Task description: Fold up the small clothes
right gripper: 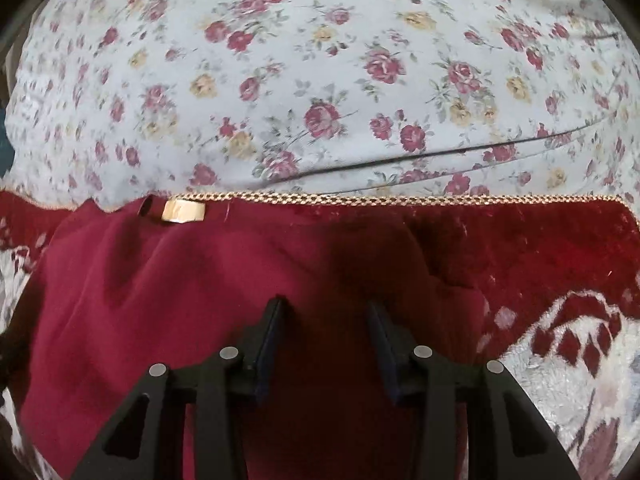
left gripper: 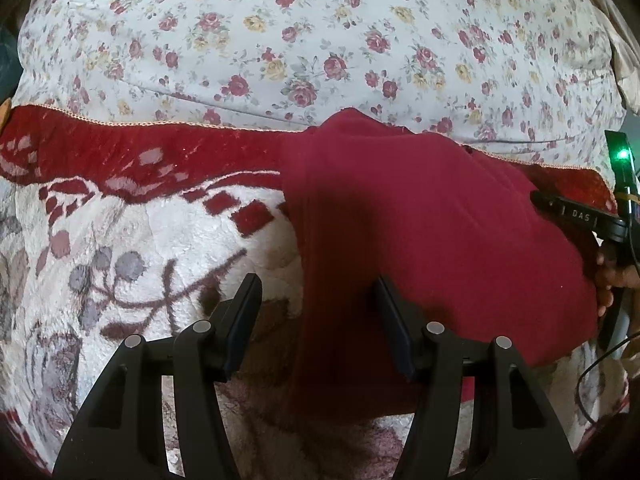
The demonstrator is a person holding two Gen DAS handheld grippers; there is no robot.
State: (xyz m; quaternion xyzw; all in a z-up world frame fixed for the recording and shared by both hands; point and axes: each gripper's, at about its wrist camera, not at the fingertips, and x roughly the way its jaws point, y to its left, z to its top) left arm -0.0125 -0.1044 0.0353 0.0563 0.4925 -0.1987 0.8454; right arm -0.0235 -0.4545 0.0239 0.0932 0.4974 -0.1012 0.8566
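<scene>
Left tongs (left gripper: 316,300) open over the dark red garment's (left gripper: 420,220) left edge, gripping nothing, right tongs (right gripper: 326,320) parted and empty above the same cloth, garment spread on a red-and-white plush blanket (left gripper: 140,240), floral sheet (left gripper: 320,40) at 12 o'clock

Maroon garment (left gripper: 420,216) matt smooth cloth; blanket (left gripper: 132,236) fuzzy plush; floral sheet (right gripper: 320,80) thin smooth cotton-like.

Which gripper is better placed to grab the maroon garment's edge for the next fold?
Probably left: the left gripper stands open astride the long side edge of the maroon garment. The right gripper, also open, hovers over the cloth's middle.
</scene>
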